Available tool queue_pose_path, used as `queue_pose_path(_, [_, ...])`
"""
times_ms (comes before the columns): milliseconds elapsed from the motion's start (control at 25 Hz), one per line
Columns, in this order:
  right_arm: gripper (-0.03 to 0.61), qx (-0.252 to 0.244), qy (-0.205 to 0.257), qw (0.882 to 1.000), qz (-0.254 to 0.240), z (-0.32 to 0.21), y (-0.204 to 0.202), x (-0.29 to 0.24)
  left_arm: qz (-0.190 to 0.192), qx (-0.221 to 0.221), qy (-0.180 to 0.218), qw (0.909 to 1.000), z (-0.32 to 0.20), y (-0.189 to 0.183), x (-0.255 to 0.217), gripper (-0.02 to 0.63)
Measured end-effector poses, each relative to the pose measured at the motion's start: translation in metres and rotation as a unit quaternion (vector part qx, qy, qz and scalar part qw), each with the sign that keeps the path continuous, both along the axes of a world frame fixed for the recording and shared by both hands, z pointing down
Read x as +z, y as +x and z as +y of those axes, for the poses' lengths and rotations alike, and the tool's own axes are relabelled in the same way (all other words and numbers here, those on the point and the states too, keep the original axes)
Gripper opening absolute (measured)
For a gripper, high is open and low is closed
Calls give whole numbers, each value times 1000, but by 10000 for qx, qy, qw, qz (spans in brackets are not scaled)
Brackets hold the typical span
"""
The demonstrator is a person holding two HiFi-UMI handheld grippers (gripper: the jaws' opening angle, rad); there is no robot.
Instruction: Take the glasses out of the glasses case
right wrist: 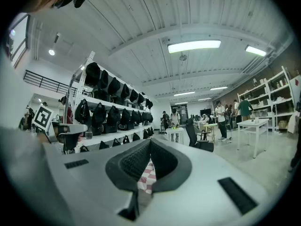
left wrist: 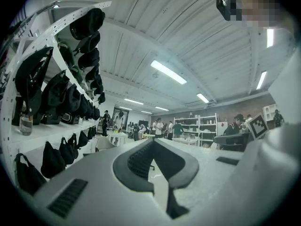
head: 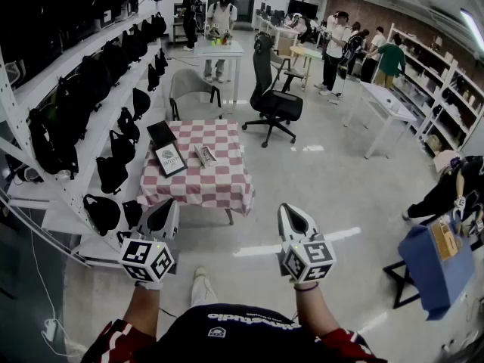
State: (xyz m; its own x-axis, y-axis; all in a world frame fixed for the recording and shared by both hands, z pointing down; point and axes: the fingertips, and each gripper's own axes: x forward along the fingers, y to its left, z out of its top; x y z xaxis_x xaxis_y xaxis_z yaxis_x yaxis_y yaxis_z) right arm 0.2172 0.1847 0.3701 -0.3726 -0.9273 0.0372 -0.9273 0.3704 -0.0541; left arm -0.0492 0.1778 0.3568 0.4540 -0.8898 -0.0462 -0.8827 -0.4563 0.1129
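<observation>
A small table with a red-and-white checked cloth [head: 219, 191] stands a few steps ahead of me. On it lie a small oblong glasses case [head: 205, 155], a flat black box [head: 160, 133] and a dark box with a pale label [head: 170, 159]. No glasses show from here. My left gripper [head: 168, 203] and right gripper [head: 283, 207] are held level at waist height, well short of the table. Both have their jaws closed together with nothing between them. In the right gripper view the checked cloth [right wrist: 146, 175] shows below the closed tips of the right gripper [right wrist: 150, 140]. The left gripper [left wrist: 152, 141] points down the room.
White shelves full of black bags [head: 91, 89] run along the left. A black office chair [head: 274, 100] and a grey chair [head: 189, 85] stand beyond the table. A blue-covered stand [head: 435, 259] is at the right. Several people work at the far tables.
</observation>
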Motion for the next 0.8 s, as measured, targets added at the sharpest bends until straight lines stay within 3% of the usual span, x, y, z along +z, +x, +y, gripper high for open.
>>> queue_pose_path(800, [-3, -57, -11, 10000, 28, -2, 1, 4, -67, -36, -41, 10000, 3, 5, 7, 6])
